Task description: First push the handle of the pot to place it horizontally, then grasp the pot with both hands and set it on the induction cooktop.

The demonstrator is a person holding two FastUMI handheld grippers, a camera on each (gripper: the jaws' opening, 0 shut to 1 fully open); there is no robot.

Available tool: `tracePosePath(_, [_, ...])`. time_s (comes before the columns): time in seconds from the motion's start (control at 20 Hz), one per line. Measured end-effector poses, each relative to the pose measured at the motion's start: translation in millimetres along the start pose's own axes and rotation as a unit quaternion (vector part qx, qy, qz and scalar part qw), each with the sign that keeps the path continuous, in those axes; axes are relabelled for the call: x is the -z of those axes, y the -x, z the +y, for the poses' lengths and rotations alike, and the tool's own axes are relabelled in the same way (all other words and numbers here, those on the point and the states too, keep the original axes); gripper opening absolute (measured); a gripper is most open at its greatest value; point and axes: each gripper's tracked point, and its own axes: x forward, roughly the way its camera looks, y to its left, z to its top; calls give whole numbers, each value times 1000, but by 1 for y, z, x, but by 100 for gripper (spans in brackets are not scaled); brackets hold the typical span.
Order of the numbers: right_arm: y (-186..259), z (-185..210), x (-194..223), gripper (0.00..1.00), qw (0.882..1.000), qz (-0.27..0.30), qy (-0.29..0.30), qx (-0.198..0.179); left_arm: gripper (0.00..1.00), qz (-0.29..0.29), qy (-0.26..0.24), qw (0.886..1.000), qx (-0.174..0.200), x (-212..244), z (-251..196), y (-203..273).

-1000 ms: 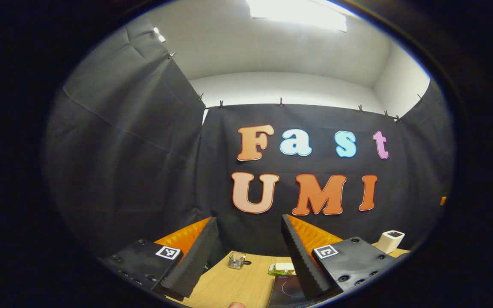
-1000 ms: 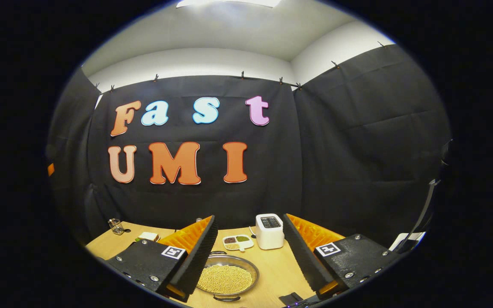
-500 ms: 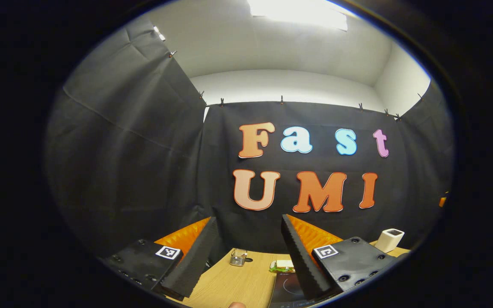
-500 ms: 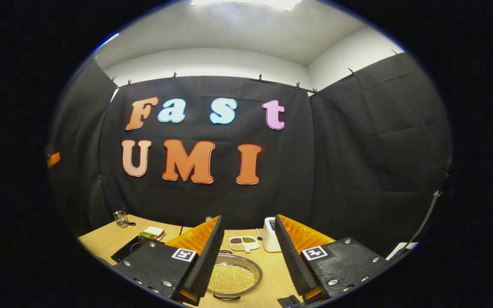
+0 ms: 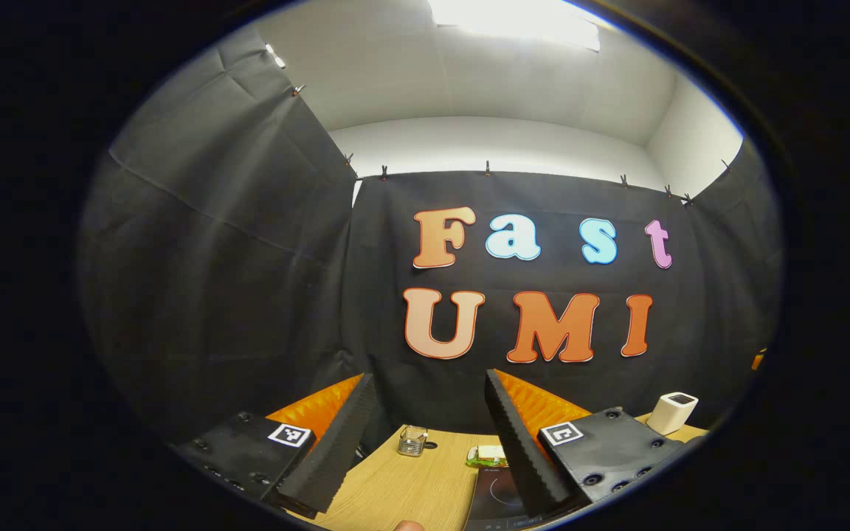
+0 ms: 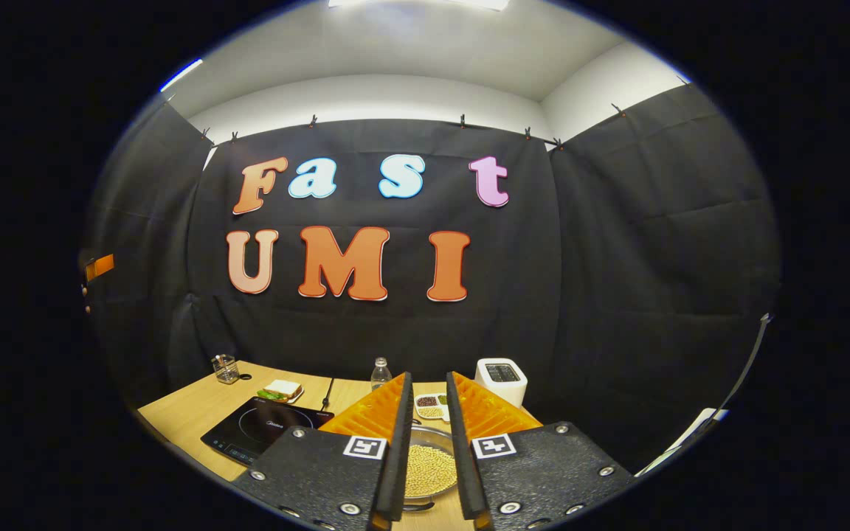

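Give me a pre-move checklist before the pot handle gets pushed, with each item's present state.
1. Pot located: ok. The pot, full of pale beans, sits on the wooden table straight ahead of the right claw.
2. Right claw set for a push: ok. Its fingers stand nearly closed, holding nothing.
3. Handle direction: cannot tell. A small dark handle shows at the near rim; the rest is hidden by the fingers.
4. Induction cooktop free: ok. The induction cooktop lies bare, left of the pot in the right gripper view.
5. Left claw ready: ok. The left claw is open and empty, above the table.
6. Neighbours: ok. Sandwich, bottle and toaster stand behind.
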Motion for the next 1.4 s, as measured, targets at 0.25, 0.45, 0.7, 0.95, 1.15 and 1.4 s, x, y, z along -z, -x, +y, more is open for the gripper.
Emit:
tracePosePath(0.25, [-10,8,38,14,999,45,-3,-10,96,4,-1,1000,6,1,-6,-5])
tracePosePath(0.45, [-14,20,80,2,995,95,-13,-31,97,10,2,1000,8,7,-8,-10])
tracePosePath(0.7, [-18,26,131,0,990,137,-10,-34,98,17,-4,1000,-2,9,-6,-15])
tracePosePath(0.95, [-19,44,183,0,982,183,-20,-50,96,4,-13,1000,7,-2,-15,-14])
tracePosePath(1.15, [-19,58,227,0,971,227,-31,-63,96,11,-11,1000,9,1,-17,-12])
tracePosePath(1.4, [-16,68,268,0,962,263,-35,-68,97,6,-23,1000,4,-7,-16,-12])
